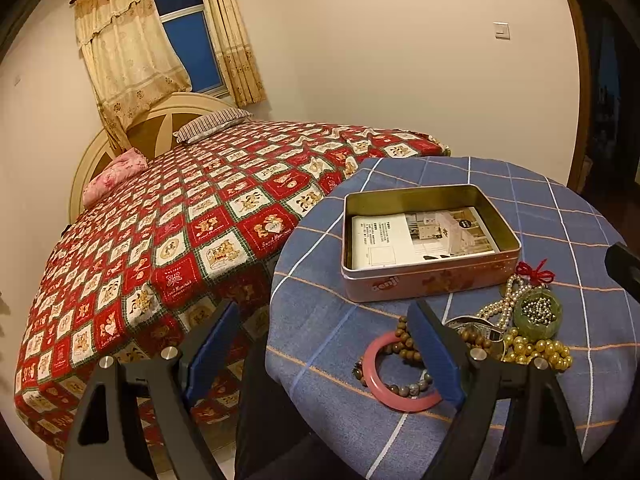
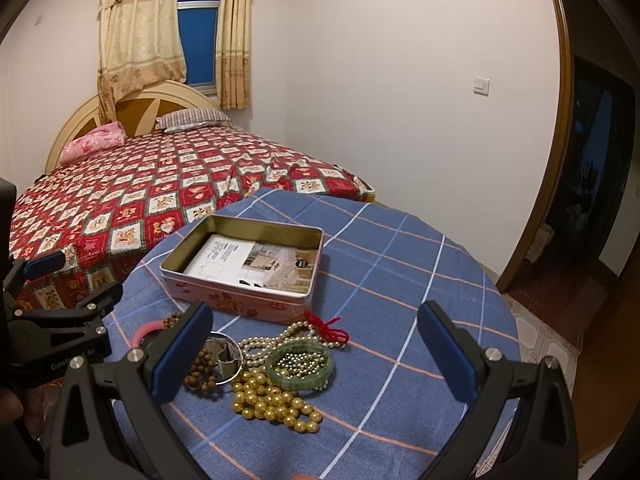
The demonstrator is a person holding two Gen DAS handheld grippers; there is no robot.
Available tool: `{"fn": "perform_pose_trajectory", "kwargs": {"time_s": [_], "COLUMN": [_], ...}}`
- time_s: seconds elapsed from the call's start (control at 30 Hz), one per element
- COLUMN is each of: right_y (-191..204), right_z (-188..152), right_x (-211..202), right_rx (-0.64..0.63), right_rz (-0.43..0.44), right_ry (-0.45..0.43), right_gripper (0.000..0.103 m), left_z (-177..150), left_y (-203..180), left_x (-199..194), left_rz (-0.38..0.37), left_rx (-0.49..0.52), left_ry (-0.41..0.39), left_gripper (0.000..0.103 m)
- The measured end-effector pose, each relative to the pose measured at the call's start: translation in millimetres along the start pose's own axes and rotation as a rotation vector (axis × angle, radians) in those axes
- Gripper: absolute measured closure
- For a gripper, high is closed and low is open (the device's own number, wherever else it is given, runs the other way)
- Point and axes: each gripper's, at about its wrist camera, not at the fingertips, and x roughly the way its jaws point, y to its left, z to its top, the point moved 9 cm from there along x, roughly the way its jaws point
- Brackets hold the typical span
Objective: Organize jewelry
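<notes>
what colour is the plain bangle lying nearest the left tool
Pink. The bangle shows best in the left wrist view, lying on the blue checked tablecloth.

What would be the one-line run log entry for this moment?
stage: before first pick | left gripper: open, empty | right gripper: open, empty | jewelry pile: on table, beside tin | tin: open, holds only a leaflet
</notes>
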Motion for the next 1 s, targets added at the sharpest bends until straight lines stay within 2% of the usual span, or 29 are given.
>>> {"fn": "perform_pose_trajectory", "kwargs": {"time_s": [0.57, 0.77, 1.0], "right_y": [-1.3, -4.6, -20.9], "right_z": [-3.7, -7.3, -25.7], "right_x": [0.6, 3.3, 25.8], "right_rx": [0.003, 0.003, 0.013], "right_rz": [0.001, -0.015, -0.045], "right_ry": [0.007, 0.007, 0.061], "right_gripper": [0.000, 0.000, 0.000], "left_z": [-3.0, -13.4, -22.6], "left_y": [-1.0, 4.0, -11.7], "left_x": [1.1, 14.9, 21.9], "left_rz": [0.001, 0.027, -0.025], "left_rx": [0.002, 0.004, 0.024], "left_ry": [0.001, 0.035, 0.060], "left_gripper": [0.017, 0.017, 0.017]}}
